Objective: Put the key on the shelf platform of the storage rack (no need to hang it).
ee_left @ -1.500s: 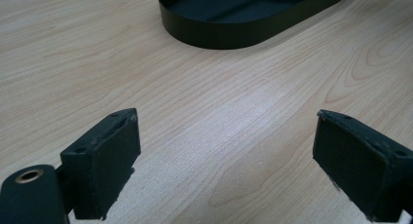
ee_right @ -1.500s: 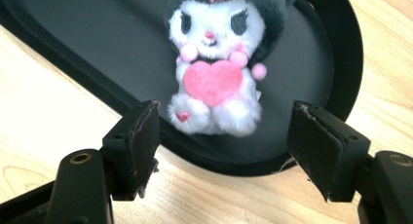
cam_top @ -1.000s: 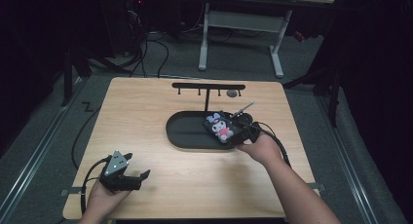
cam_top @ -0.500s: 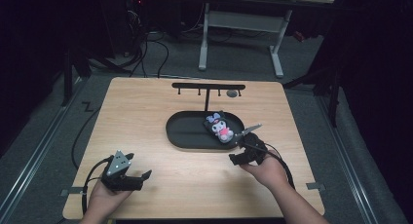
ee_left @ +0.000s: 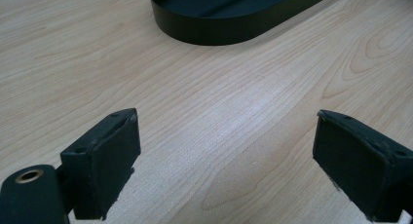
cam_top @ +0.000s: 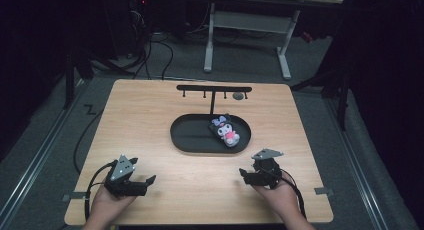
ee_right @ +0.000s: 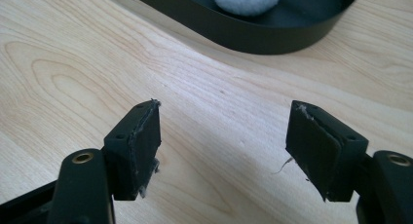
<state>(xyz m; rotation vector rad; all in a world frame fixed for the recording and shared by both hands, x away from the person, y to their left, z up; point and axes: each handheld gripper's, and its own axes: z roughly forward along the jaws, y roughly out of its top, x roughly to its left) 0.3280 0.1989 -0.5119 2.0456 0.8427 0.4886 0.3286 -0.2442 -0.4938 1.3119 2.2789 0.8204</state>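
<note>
A plush toy [cam_top: 225, 131] lies in the right part of a black oval tray [cam_top: 190, 135] on the wooden table [cam_top: 150, 115]. Both grippers, left [cam_top: 148, 182] and right [cam_top: 243, 174], are near the front edge, apart from the tray.

Dark room, grey floor [cam_top: 50, 120], white-legged desk [cam_top: 250, 25]

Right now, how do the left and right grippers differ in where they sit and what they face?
The left gripper sits at the table's near left with bare wood between it and the black tray; the right gripper sits at the near right, closer to the tray. Ahead of the left gripper is the tray's empty end; ahead of the right is the end holding the plush toy. Both are open, hold nothing, and stay low over the wooden table.
</note>
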